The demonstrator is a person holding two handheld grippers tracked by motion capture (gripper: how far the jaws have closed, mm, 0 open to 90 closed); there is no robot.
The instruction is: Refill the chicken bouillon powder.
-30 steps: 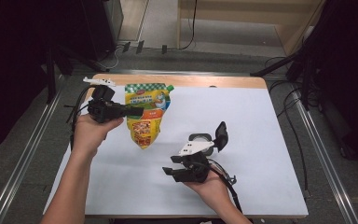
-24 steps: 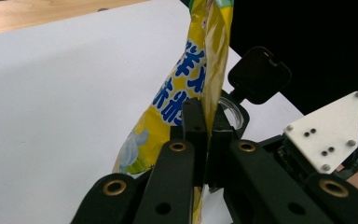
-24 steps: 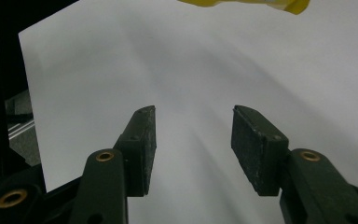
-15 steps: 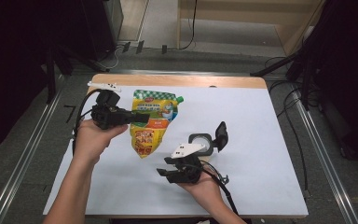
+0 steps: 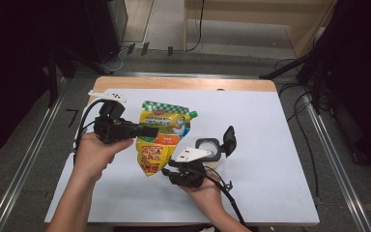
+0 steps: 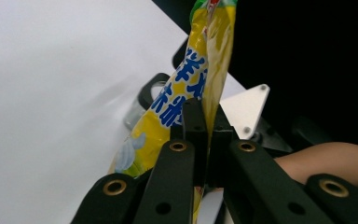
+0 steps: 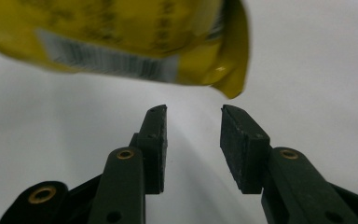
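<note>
Where the white table (image 5: 280,145) is seen from the high view, the left gripper (image 5: 149,131) is held in the left hand (image 5: 94,154) near the table's left edge, its jaws pointed rightward. Its jaws are pressed together on the edge of a yellow-and-green pouch (image 5: 162,137), and in the left gripper view the pouch (image 6: 186,93) is seen pinched between the two black pads, rising away from them with blue lettering on its yellow face. The pouch is carried over the left-centre of the table, its green checked top turned toward the far side and its lower corner hanging toward the person; whether that corner touches the table cannot be told. Just right of the pouch's lower end, the right gripper (image 5: 166,172) is held in the right hand (image 5: 205,193), with what appears to be a small open-lidded container (image 5: 212,147) lying beside it. In the right gripper view the jaws are spread apart, nothing between them, and the pouch's yellow corner (image 7: 228,79) hangs just above the pads.
</note>
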